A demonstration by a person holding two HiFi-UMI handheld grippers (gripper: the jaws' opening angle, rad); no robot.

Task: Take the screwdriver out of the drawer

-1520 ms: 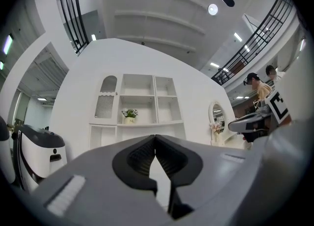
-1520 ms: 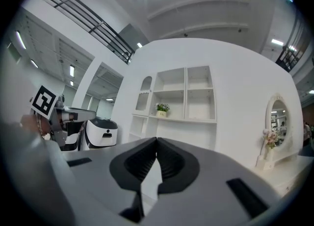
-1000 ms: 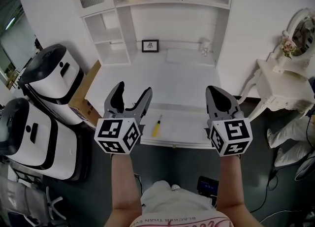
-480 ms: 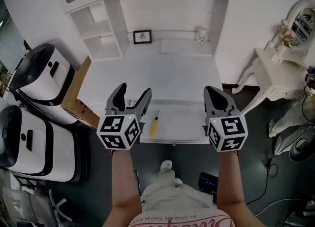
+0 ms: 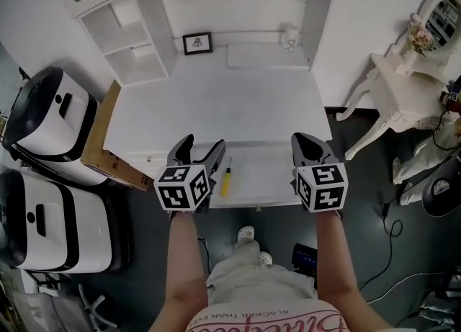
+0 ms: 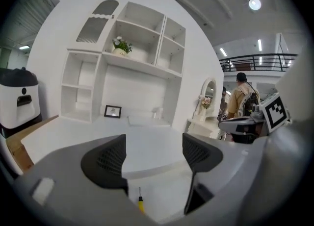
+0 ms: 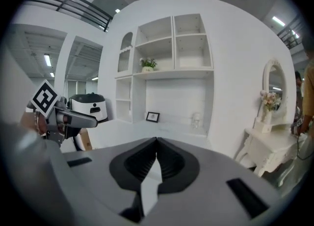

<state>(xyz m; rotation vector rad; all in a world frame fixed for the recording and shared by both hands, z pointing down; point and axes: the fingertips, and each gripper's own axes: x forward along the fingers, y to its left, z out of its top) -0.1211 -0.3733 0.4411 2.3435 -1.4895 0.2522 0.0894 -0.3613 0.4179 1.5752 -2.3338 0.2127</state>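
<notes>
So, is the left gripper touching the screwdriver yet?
Apart. The left gripper view shows the left gripper open, the screwdriver lying in the drawer beyond its jaws, with bare drawer floor around it.

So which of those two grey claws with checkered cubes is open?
The left gripper: its jaws stand apart, empty, with the yellow-handled screwdriver lying just beyond them. The right gripper has its jaws pressed together.
</notes>
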